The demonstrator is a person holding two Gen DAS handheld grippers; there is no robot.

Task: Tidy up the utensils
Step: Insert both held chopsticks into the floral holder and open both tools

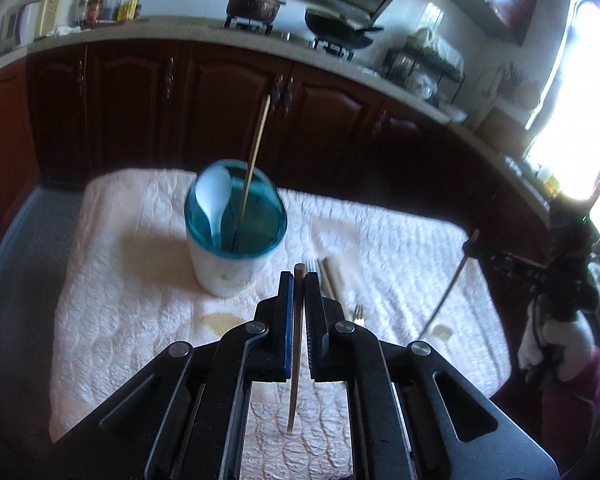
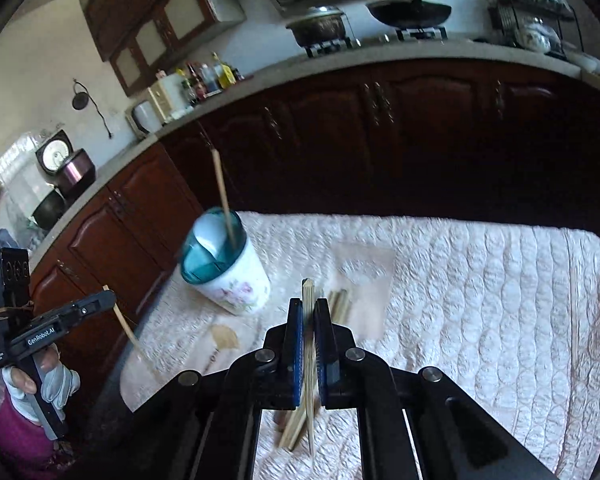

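Note:
A white holder with a teal rim (image 1: 236, 236) stands on the quilted white cloth (image 1: 140, 320). A white spoon (image 1: 214, 196) and one chopstick (image 1: 256, 152) stand in it. My left gripper (image 1: 299, 280) is shut on a wooden chopstick (image 1: 296, 360), held above the cloth near the holder. My right gripper (image 2: 309, 308) is shut on a chopstick (image 2: 309, 344), right of the holder (image 2: 228, 276). More chopsticks (image 2: 340, 304) and forks (image 1: 358, 314) lie on the cloth. The left gripper also shows at the left of the right wrist view (image 2: 100, 300), the right gripper at the right of the left wrist view (image 1: 472, 246).
Dark wooden cabinets (image 1: 228, 100) run behind the table under a counter with a stove, pots (image 1: 256, 0) and bottles (image 1: 112, 0). A dish rack (image 1: 424, 64) stands at the right. A bright window (image 1: 584, 100) is at the far right.

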